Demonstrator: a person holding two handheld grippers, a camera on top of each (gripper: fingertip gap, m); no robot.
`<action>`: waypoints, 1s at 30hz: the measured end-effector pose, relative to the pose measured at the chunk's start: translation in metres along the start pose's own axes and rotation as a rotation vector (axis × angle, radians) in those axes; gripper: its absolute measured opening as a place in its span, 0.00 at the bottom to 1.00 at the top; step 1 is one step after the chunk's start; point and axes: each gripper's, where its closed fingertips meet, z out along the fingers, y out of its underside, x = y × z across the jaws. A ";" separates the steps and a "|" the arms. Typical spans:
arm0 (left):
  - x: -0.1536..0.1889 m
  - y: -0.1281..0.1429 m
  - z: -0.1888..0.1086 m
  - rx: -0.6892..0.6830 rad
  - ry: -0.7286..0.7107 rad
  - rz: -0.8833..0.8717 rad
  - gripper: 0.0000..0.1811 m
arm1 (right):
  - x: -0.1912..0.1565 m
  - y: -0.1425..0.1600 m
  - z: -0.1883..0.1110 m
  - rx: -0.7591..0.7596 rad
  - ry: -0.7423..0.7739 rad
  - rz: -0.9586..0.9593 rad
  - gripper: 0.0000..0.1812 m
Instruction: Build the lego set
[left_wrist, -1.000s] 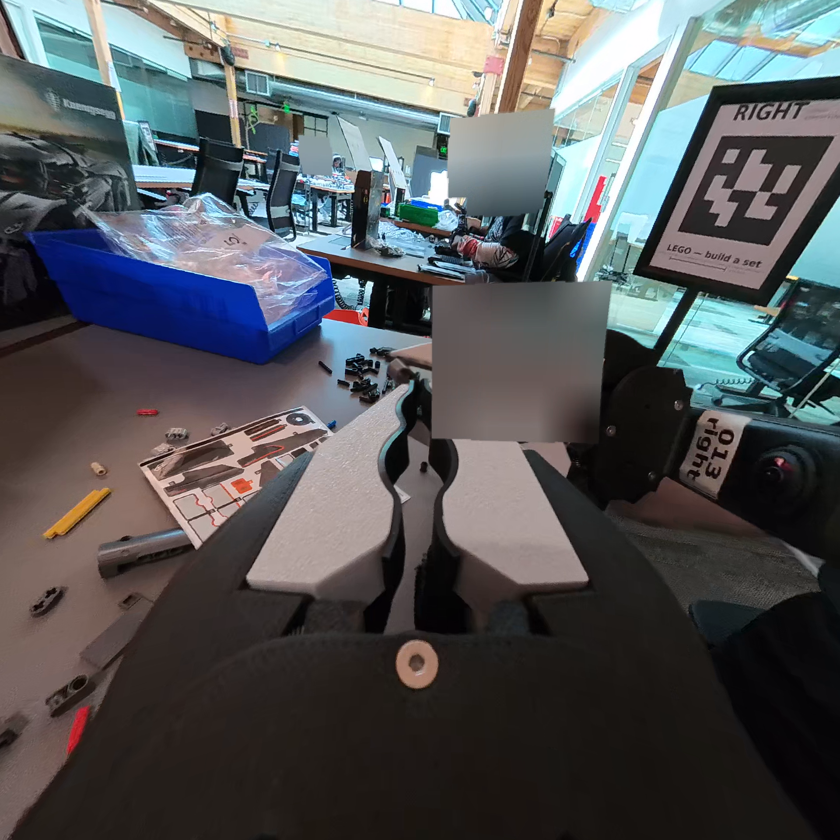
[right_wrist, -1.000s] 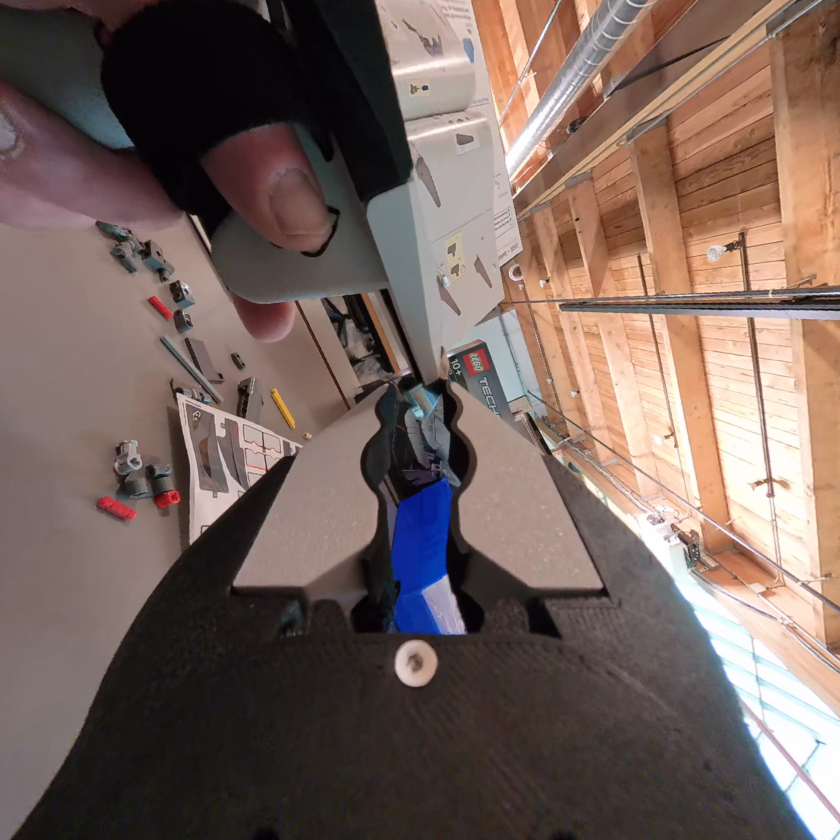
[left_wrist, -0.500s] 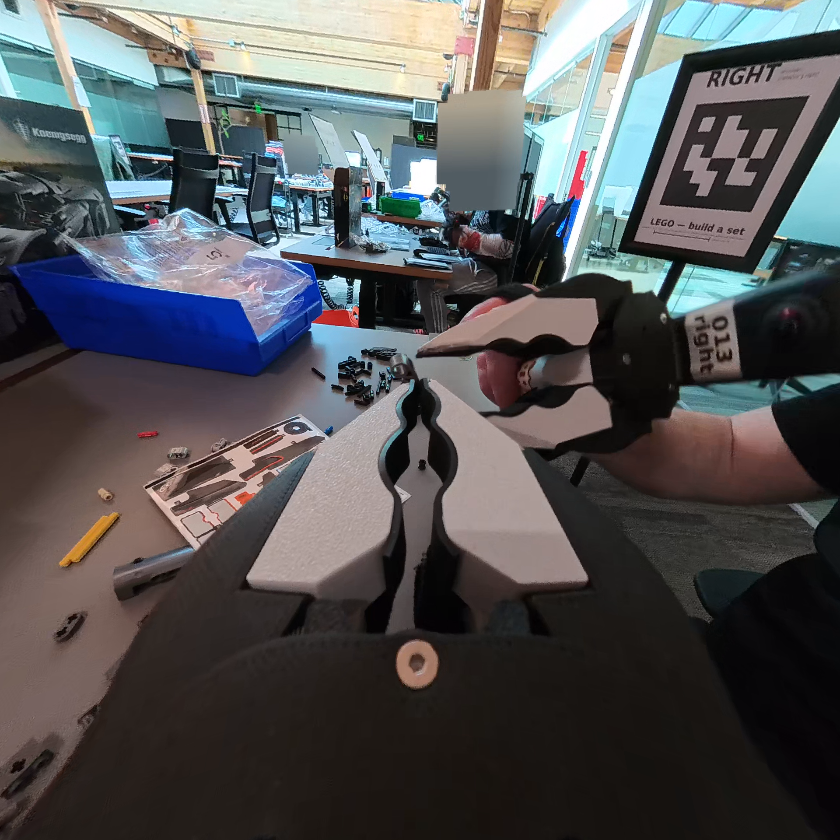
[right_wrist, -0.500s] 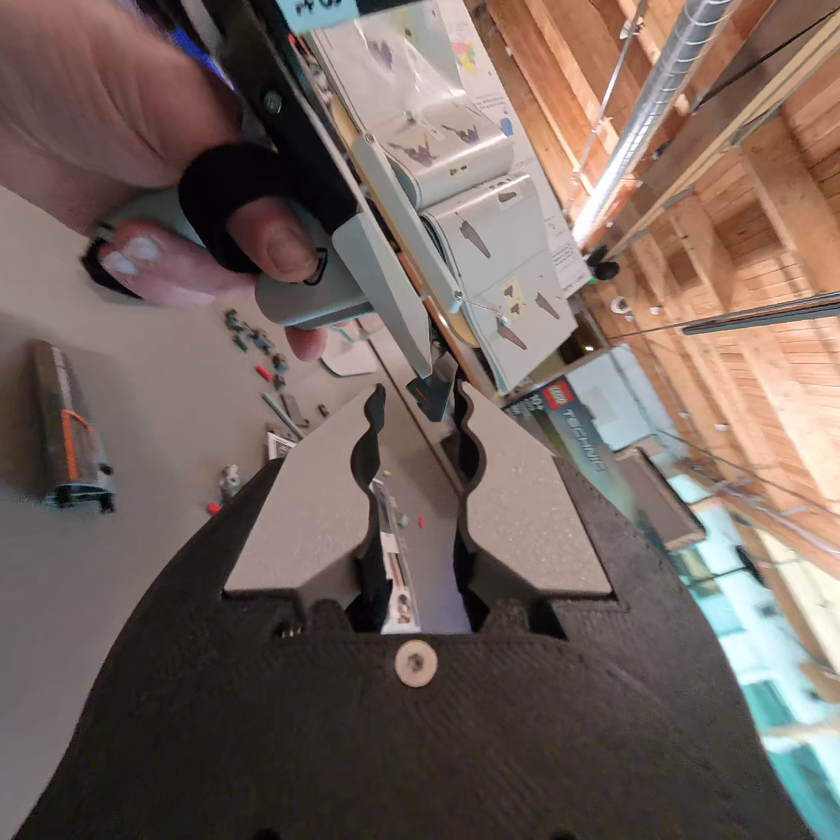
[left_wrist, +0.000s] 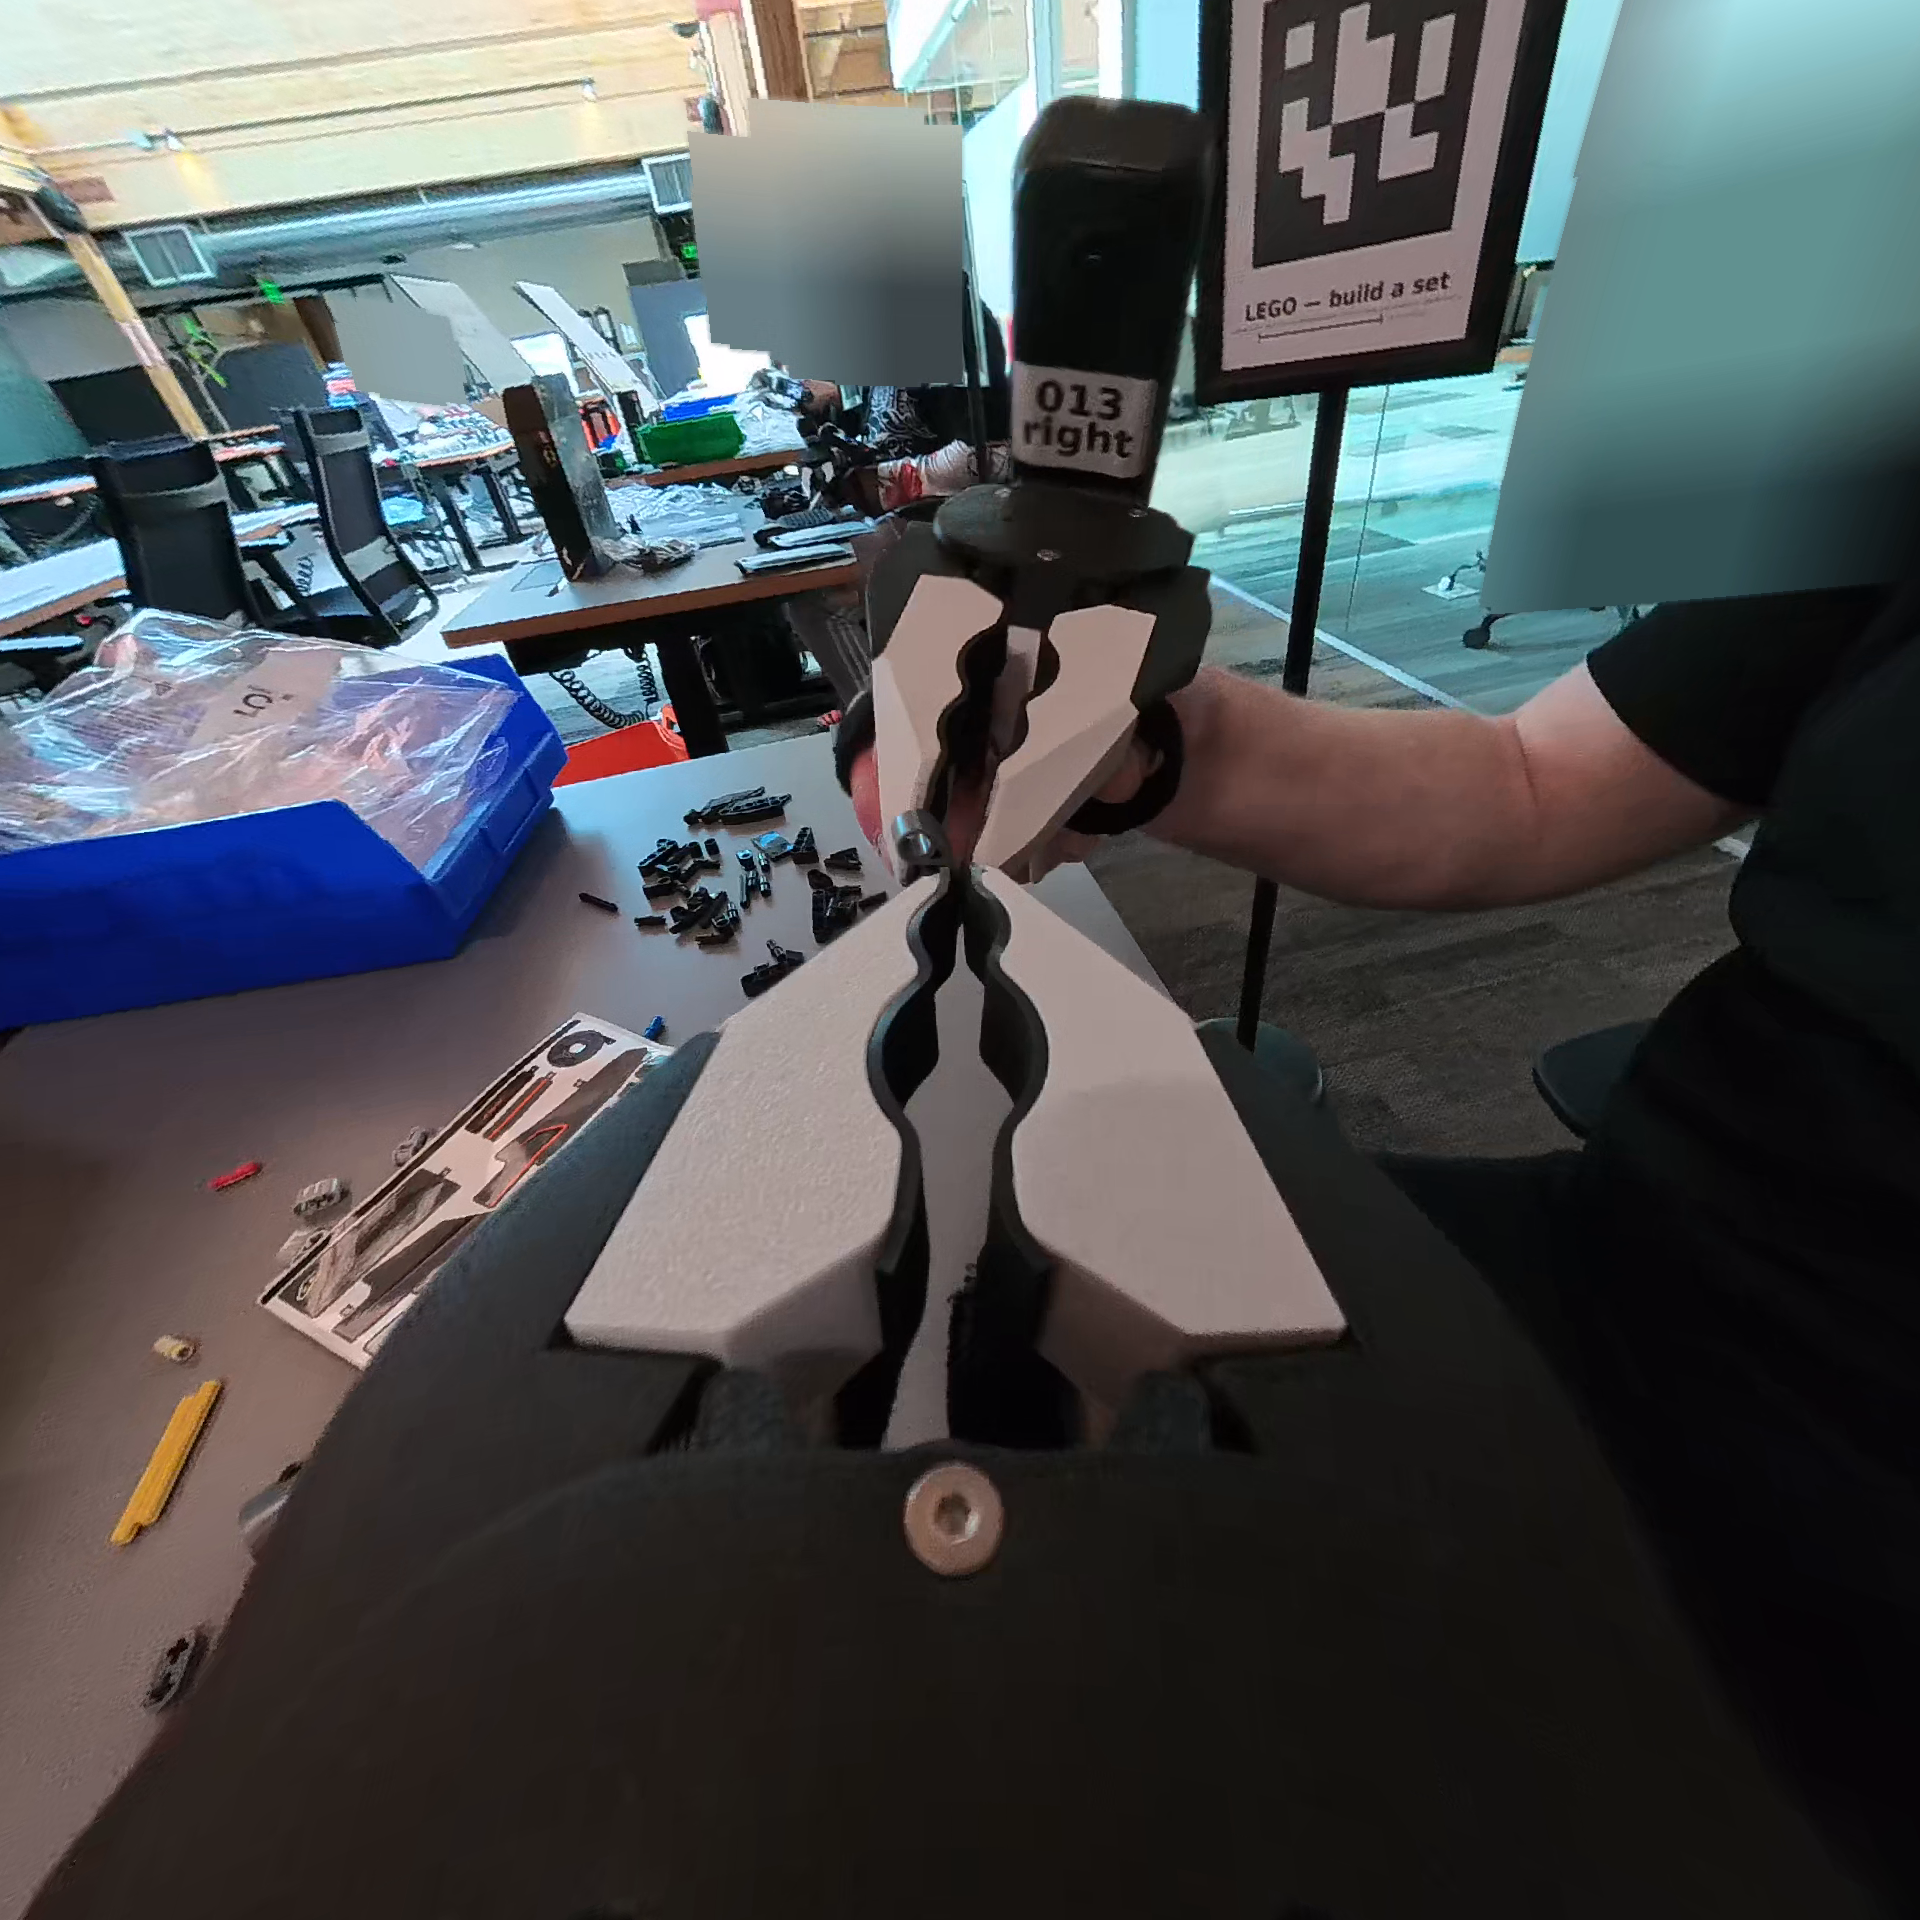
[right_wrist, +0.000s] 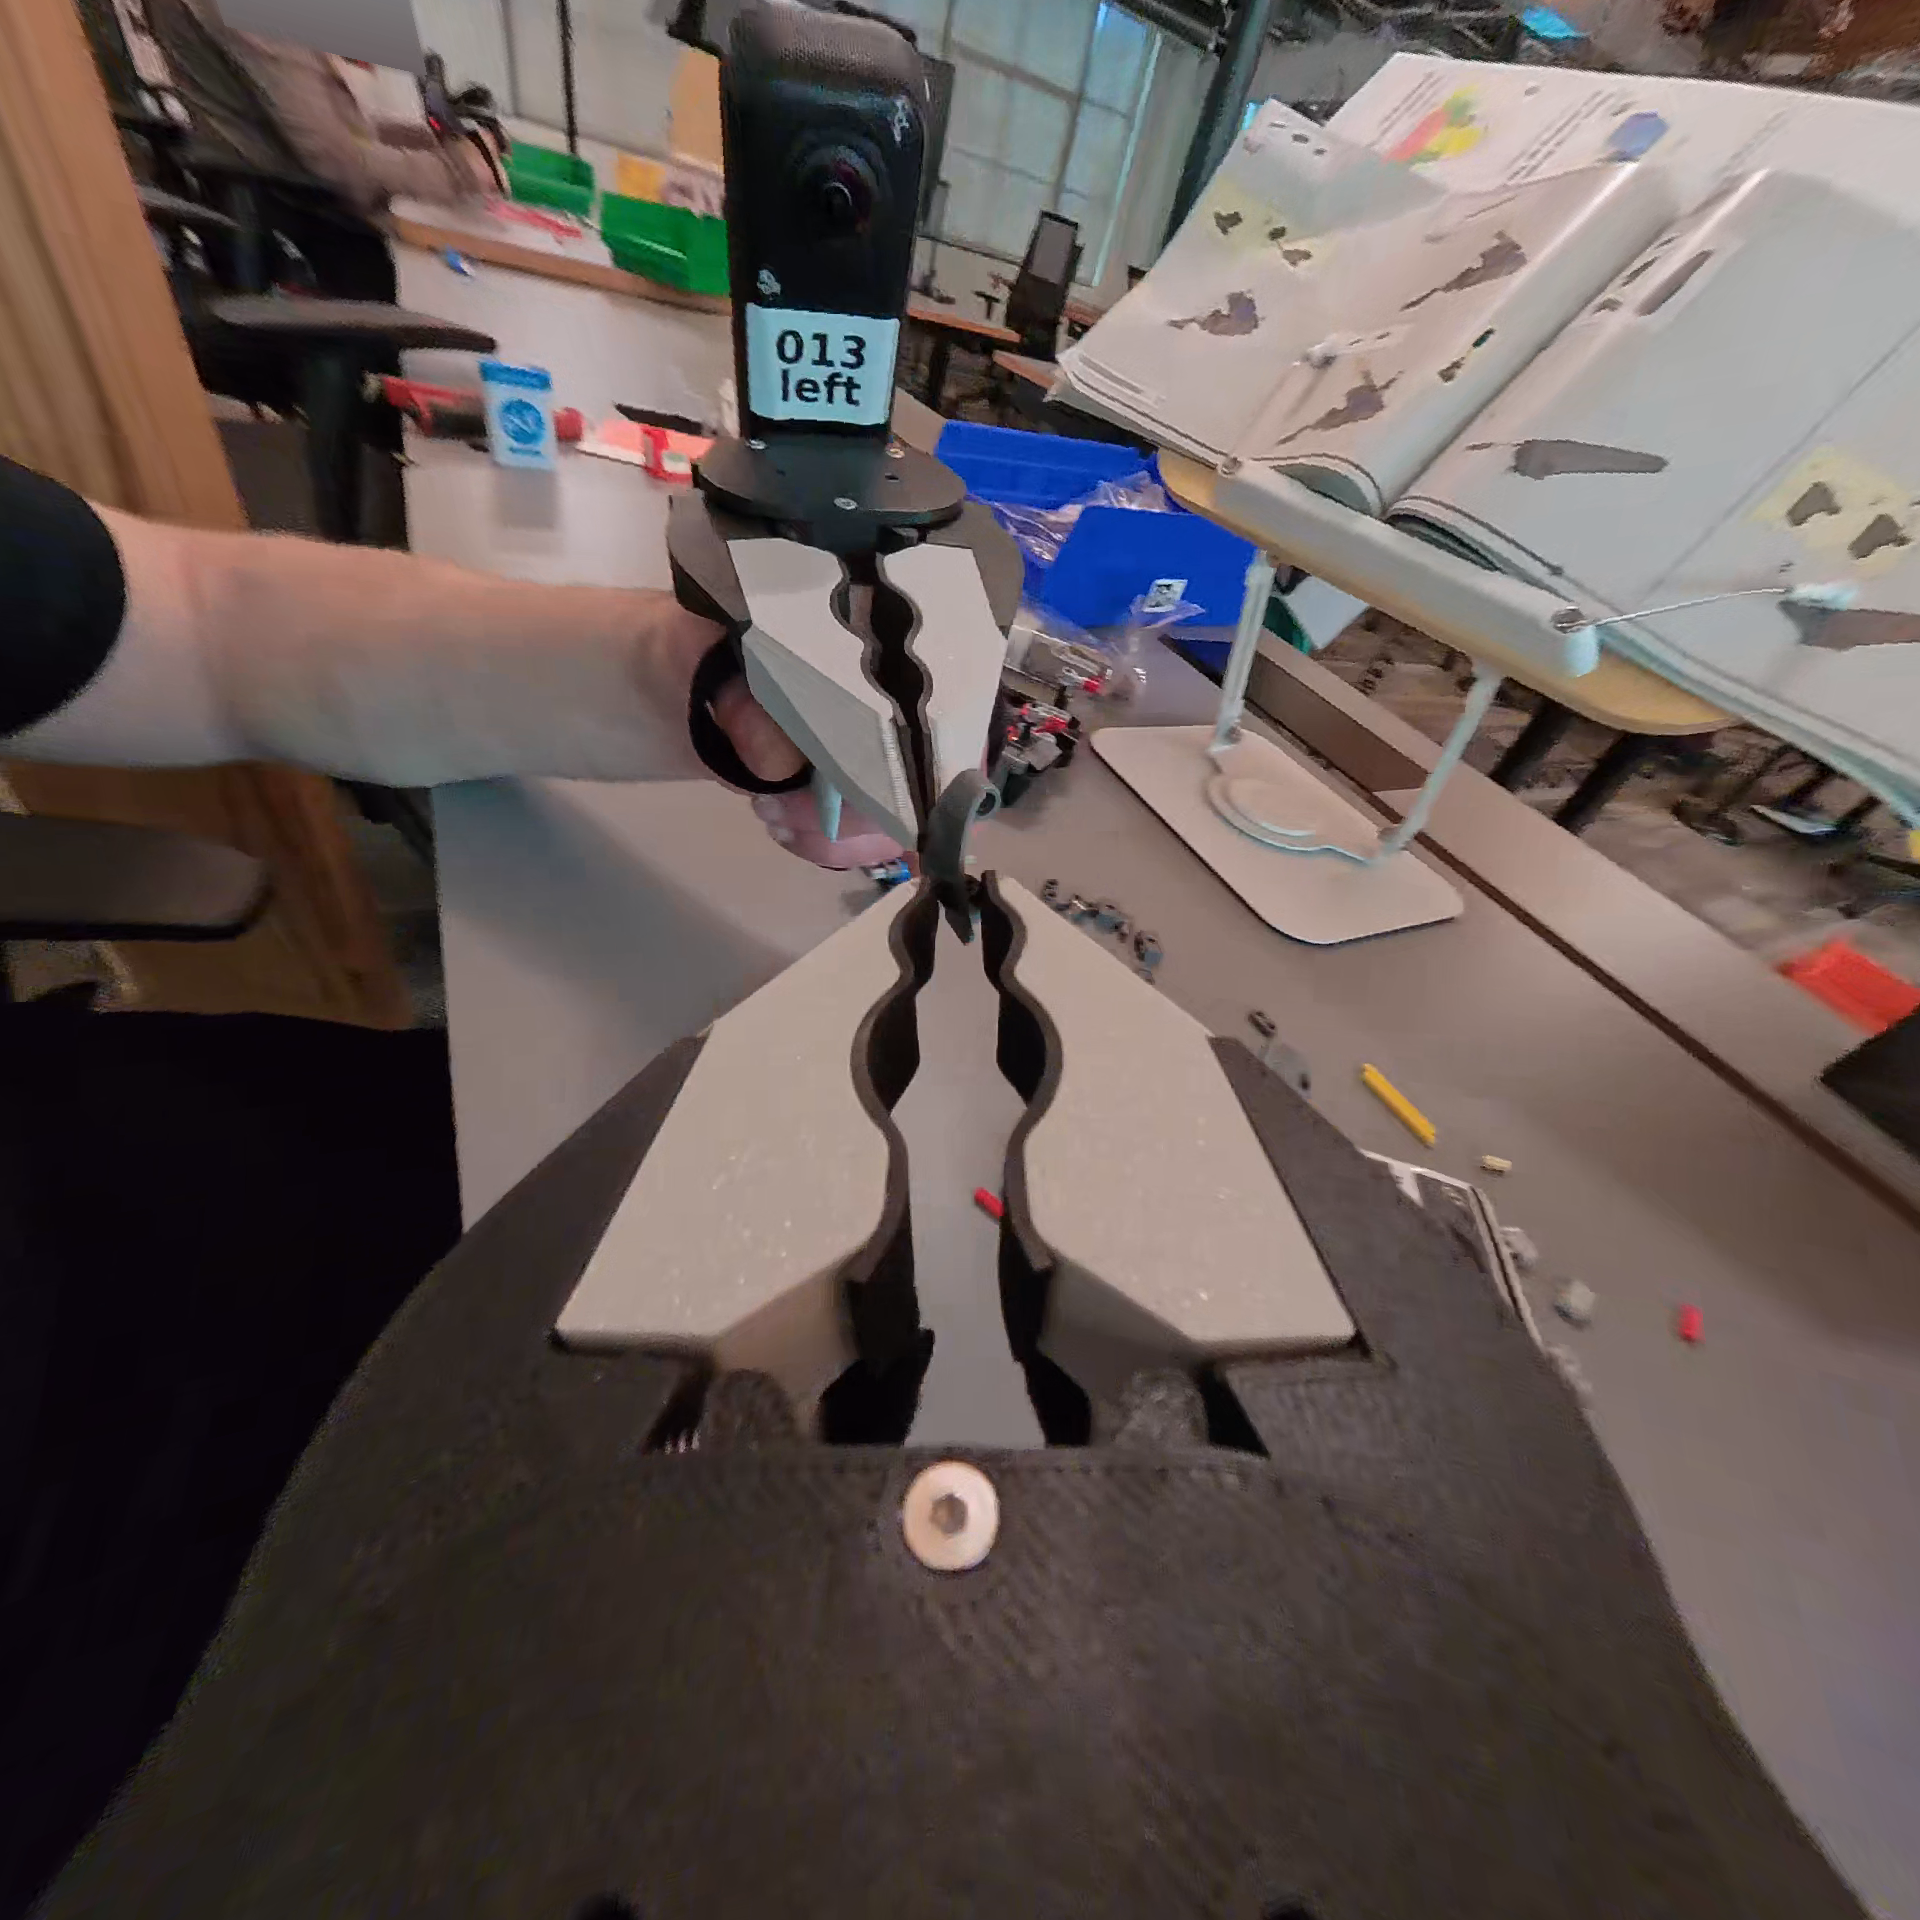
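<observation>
We hold both grippers tip to tip above the near edge of the grey table (left_wrist: 312, 1091), so a small piece sits between them at eye level for both cameras. The left gripper (left_wrist: 951, 888) has its jaws nearly together at the tips; whether it pinches anything there we cannot tell from its own view. In the right wrist view the right gripper (right_wrist: 951, 899) is clamped on a dark curved lego piece (right_wrist: 956, 831), whose upper end reaches the left gripper's tips. In the left wrist view a small grey round connector (left_wrist: 914, 836) shows at the right gripper's tips, just beside our left tips; which tool carries it is unclear. We judge this a mid-air joining step: one tool steadies a part, the other presses into it, kept off the table so nothing else gets knocked. Loose parts stay spread out for picking: a pile of black pins (left_wrist: 738, 873), a sticker sheet (left_wrist: 457, 1174), a yellow rod (left_wrist: 166, 1460), red bits (left_wrist: 234, 1174). The blue bin (left_wrist: 260, 894) with plastic bags (left_wrist: 239, 727) sits at the back, out of the way. The instruction book (right_wrist: 1507, 312) rests open on a stand (right_wrist: 1299, 842), tilted toward us for reading while working. The build looks early, most parts unassembled.
</observation>
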 end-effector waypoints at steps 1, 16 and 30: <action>0.001 0.001 0.000 -0.004 0.006 0.003 0.00 | -0.001 0.000 0.000 0.012 -0.013 0.024 0.03; 0.007 0.015 0.002 -0.142 0.012 0.052 0.04 | -0.010 0.009 -0.008 0.083 -0.128 0.224 0.02; 0.014 0.144 -0.025 -0.783 0.050 0.135 0.21 | -0.001 0.048 -0.017 0.080 -0.172 0.494 0.00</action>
